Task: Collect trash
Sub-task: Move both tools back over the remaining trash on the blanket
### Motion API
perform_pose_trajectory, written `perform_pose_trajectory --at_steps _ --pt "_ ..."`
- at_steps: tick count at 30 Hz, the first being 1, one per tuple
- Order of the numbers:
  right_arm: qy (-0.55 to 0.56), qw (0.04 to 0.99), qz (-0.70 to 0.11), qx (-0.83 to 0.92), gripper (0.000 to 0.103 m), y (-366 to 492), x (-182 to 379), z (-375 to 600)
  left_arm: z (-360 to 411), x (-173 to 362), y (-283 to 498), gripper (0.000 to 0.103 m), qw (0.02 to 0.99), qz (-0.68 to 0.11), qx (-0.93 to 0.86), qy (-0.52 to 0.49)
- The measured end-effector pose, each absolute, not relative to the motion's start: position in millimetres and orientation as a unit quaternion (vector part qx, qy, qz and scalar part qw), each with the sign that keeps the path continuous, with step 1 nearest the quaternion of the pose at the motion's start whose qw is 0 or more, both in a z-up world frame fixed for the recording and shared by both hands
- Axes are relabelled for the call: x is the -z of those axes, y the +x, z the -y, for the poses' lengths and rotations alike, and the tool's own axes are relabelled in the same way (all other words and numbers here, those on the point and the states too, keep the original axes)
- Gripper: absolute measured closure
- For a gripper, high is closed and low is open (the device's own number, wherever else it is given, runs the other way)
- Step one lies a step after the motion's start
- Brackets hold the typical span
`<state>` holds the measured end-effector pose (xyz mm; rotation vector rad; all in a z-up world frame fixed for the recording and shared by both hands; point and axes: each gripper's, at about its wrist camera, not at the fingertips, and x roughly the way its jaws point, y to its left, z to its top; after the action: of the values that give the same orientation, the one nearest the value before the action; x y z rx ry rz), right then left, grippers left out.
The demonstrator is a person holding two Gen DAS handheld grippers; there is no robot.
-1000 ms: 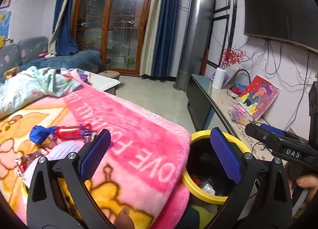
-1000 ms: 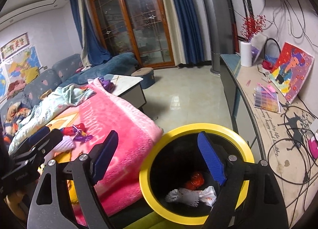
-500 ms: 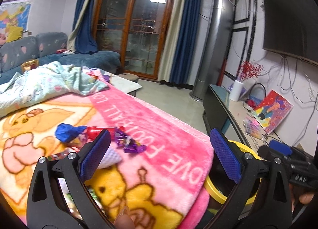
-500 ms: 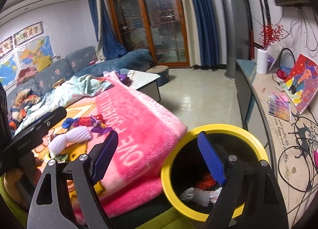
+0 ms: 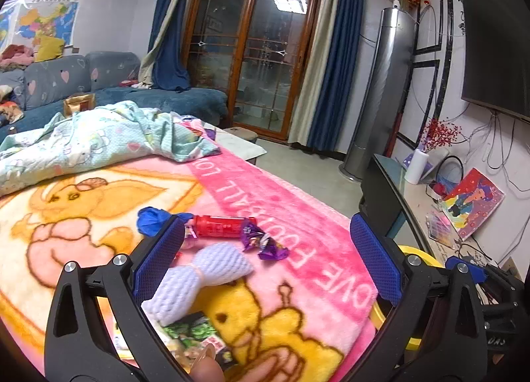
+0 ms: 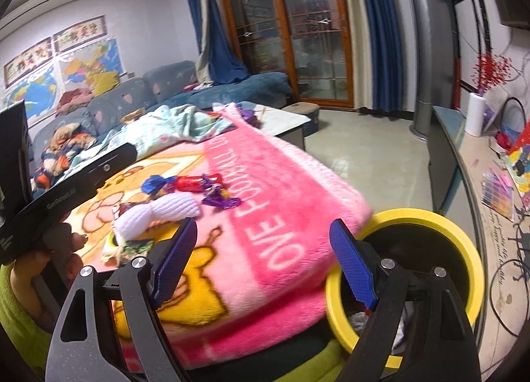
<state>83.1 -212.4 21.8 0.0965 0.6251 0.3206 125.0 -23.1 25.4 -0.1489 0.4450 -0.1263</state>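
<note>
bin: yellow-rimmed bin beside the pink blanket, some white trash low inside | trash: white foam net, red wrapper, purple wrapper lie on blanket | left gripper: wide open, holds nothing | right gripper: wide open, holds nothing

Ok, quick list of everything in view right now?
blanket: 1, pink and yellow, covers the surface
bin: 1, yellow rim, black inside, at blanket's right edge
foam net: 1, white, mid-blanket
red wrapper: 1, red, behind the net
purple wrapper: 1, right of the red one
blue wrapper: 1, left of the red one
green packet: 1, near edge
light quilt: 1, pale blue, far end
left tongs: open, above the trash
right tongs: open, empty, beside bin
</note>
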Motion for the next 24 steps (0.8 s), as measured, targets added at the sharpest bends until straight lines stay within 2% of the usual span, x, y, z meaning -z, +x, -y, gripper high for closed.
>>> perform_pose_trajectory --at_steps 20,24 --pt "0.027 0.908 -0.337 -0.248 0.024 93.6 -6.6 122.7 -62.9 -16.6 133.7 0.011 0.96 -0.251 0.007 -0.126" --pt "0.021 0.905 -0.342 -0.254 0.024 97.5 -2.0 108.5 -77.5 -9.2 137.2 0.022 0.955 -0.266 0.0 -0.134"
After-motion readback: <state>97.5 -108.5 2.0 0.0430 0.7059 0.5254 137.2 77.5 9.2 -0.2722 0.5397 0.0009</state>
